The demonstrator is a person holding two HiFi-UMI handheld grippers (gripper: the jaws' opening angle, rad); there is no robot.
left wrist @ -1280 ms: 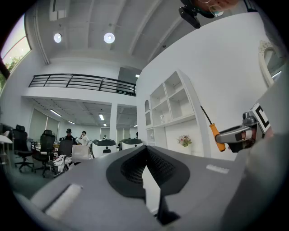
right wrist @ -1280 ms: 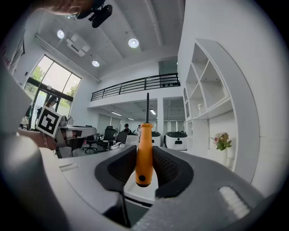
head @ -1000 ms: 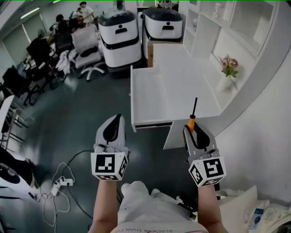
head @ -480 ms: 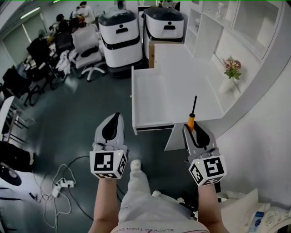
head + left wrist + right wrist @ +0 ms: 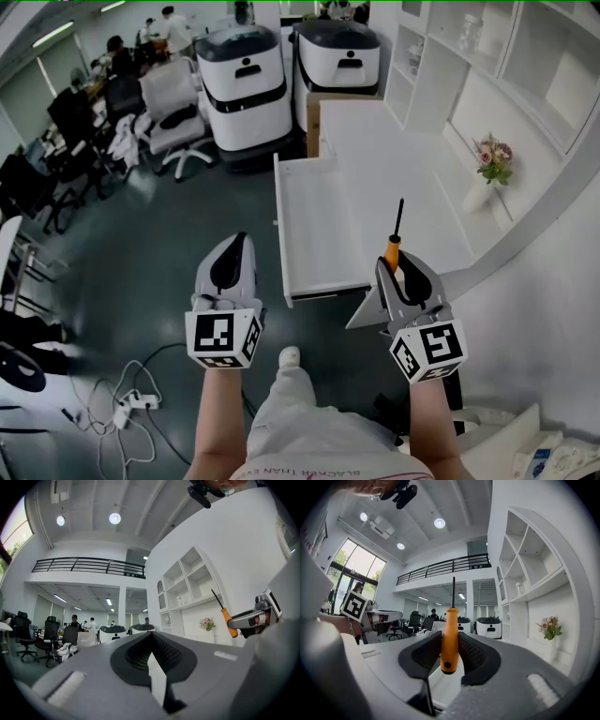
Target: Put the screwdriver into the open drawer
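My right gripper [image 5: 397,268] is shut on the orange handle of a screwdriver [image 5: 394,250], whose black shaft points away over the white desk [image 5: 394,141]. In the right gripper view the screwdriver [image 5: 450,637] stands upright between the black pads [image 5: 476,656]. The open drawer [image 5: 319,230], white and shallow, juts out from the desk's left side, just left of and beyond this gripper. My left gripper [image 5: 241,244] hangs over the dark floor left of the drawer, shut with nothing in it. The left gripper [image 5: 151,638] view also catches the screwdriver [image 5: 227,620] at its right edge.
A vase of flowers [image 5: 489,169] stands at the desk's right edge below white wall shelves [image 5: 441,56]. Two white machines [image 5: 246,80] stand beyond the desk, with office chairs [image 5: 173,112] and people further left. Cables [image 5: 122,389] lie on the floor near my left side.
Both grippers have moved forward towards the desk, so the drawer and desk sit closer and lower in the head view. The grip on the screwdriver is unchanged.
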